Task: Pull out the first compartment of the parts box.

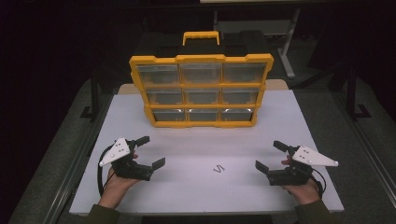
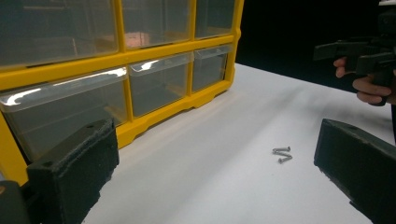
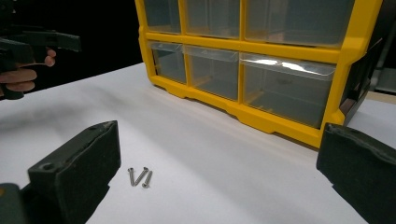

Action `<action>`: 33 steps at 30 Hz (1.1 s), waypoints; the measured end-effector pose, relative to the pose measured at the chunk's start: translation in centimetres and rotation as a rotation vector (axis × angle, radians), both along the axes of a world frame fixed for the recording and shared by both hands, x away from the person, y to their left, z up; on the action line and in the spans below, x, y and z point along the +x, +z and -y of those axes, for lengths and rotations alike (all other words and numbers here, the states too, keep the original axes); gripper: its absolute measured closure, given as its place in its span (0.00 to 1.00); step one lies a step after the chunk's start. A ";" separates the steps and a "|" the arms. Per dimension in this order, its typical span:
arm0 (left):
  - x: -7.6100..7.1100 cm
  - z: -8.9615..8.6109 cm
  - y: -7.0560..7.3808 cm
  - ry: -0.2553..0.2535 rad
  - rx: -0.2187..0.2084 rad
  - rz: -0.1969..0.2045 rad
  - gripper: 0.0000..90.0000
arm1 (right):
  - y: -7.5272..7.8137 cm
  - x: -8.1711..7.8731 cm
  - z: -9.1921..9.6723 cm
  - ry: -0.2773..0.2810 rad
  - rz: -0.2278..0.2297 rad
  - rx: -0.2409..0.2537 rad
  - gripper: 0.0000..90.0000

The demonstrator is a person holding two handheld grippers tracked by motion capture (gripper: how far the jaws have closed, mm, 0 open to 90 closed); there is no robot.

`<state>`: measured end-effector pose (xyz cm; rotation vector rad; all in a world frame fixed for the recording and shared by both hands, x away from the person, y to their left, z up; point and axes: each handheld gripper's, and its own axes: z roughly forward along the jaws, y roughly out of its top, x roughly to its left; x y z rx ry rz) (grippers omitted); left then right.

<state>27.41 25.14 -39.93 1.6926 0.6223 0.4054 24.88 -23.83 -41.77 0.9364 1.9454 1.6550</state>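
Steel screws (image 1: 218,168), three, lie loose at lower centre of the white tabletop (image 1: 187,186), between left gripper (image 1: 152,151) and right gripper (image 1: 271,156); both sets of fingers wide apart, empty. Yellow drawer organizer (image 1: 201,91) stands beyond, upper centre.

Left gripper (image 1: 152,152) and right gripper (image 1: 269,156) both held low, jaws spread wide.

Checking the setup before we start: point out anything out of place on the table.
Three small metal screws lie loose on the white table, outside the yellow organiser with clear plastic drawers, whose drawers all look shut. Both grippers are open, apart from them.
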 end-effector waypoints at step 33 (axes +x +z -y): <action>2.3 3.3 0.5 -0.039 -0.014 0.021 0.00 | -0.3 0.2 -0.4 -0.001 -0.004 0.006 0.00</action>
